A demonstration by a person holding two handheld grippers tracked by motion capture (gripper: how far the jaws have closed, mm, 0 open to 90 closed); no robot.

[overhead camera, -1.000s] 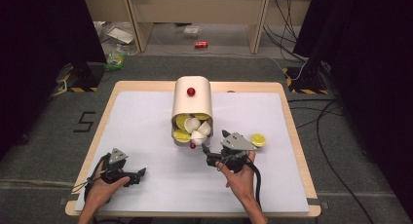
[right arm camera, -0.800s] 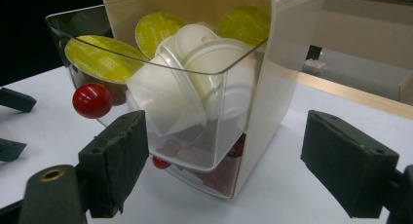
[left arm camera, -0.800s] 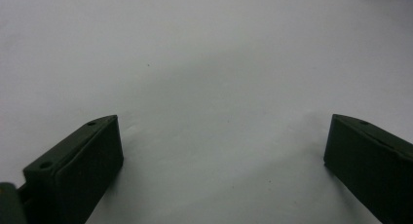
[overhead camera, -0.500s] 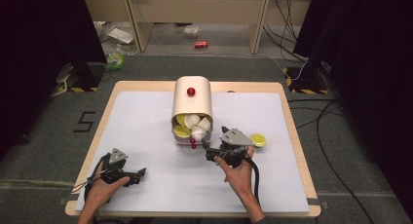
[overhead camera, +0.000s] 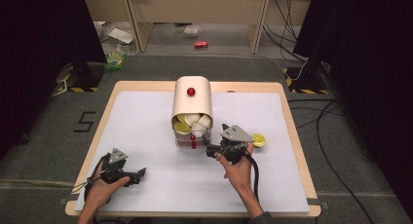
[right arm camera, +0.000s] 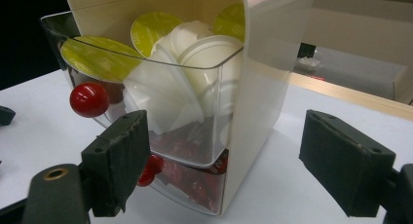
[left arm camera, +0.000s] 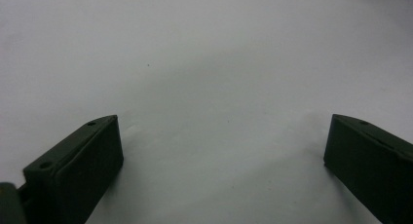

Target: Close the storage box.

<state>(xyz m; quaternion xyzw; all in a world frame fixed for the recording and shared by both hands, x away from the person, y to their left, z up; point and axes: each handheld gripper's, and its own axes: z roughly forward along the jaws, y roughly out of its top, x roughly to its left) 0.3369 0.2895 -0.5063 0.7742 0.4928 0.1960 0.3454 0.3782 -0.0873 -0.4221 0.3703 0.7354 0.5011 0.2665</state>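
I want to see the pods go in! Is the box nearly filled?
The clear upper drawer of the cream wooden box is tilted open, holding yellow-lidded white pods. The right hand-held gripper stands open before it. One yellow pod still lies on the white table.

A cream, round-topped capsule dispenser box [overhead camera: 192,101] stands mid-table. Its upper clear plastic drawer with a red ball knob [right arm camera: 89,100] is pulled open, holding white cups with yellow-green foil lids [right arm camera: 195,53]. A lone yellow-lidded capsule [overhead camera: 258,139] lies to its right.

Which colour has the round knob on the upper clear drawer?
Red; the knob shows best in the right gripper view.
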